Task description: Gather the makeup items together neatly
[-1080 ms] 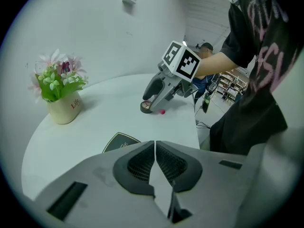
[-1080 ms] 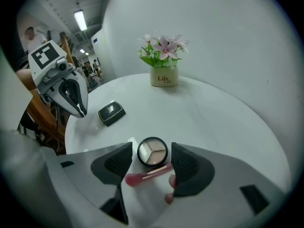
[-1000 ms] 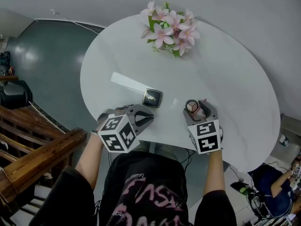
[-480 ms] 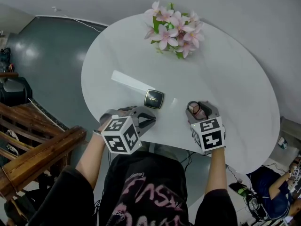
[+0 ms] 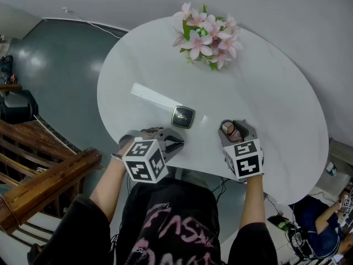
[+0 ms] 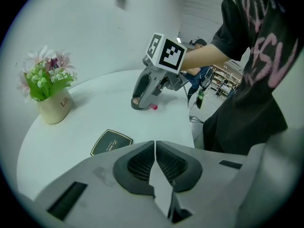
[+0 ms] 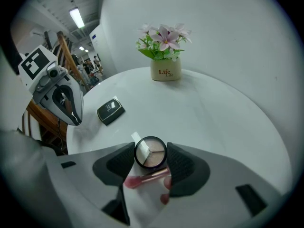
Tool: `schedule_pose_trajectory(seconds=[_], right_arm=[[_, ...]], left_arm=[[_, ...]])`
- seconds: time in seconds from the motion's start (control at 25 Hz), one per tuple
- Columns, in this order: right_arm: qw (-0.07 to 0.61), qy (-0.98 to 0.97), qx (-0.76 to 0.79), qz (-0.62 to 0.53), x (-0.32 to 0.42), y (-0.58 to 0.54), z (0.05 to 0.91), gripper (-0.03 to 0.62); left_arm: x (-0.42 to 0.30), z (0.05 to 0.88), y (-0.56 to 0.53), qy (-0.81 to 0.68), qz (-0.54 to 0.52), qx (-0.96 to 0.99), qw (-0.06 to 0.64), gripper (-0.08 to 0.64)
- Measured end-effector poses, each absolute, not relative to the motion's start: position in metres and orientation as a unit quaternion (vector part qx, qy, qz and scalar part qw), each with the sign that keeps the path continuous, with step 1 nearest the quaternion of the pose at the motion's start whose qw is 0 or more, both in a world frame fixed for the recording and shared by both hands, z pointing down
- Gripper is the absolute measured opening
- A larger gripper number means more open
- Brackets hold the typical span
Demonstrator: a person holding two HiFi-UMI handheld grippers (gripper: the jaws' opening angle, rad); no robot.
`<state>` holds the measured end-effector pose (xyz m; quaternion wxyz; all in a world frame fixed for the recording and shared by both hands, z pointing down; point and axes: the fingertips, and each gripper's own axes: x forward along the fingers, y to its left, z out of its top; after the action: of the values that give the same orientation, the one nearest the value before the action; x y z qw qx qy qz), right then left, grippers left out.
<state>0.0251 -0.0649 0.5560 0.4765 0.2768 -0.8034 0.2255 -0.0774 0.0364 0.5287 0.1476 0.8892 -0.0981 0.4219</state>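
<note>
A round open powder compact (image 7: 150,152) sits on the white table between the pads of my right gripper (image 7: 150,156). The jaws have just been closing and now press on its sides. A pink brush (image 7: 147,177) lies across the gap just behind it. In the head view the same compact (image 5: 226,127) shows at the tip of the right gripper (image 5: 230,128). A black square compact (image 5: 182,116) lies flat to the left, just beyond my left gripper (image 5: 177,143). That gripper (image 6: 155,144) is shut and holds nothing, with the black compact (image 6: 111,141) ahead of it.
A pot of pink flowers (image 5: 207,35) stands at the far side of the oval white table (image 5: 265,93). The table's near edge runs right under both grippers. Wooden stair rails (image 5: 38,181) are at the lower left, off the table.
The right jaws have narrowed onto the round compact. The left gripper has shifted very slightly toward me; the black compact has not moved.
</note>
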Motion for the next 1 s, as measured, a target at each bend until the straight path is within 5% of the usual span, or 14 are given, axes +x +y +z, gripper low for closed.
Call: schedule_pose_trajectory(seconds=[1.0], right_arm=[[0.490,-0.829,0.200,0.181,-0.059,-0.047,0.555,0.270]], left_arm=[[-0.126,0.534,0.065,-0.154,0.422,0.876,0.177,0.020]])
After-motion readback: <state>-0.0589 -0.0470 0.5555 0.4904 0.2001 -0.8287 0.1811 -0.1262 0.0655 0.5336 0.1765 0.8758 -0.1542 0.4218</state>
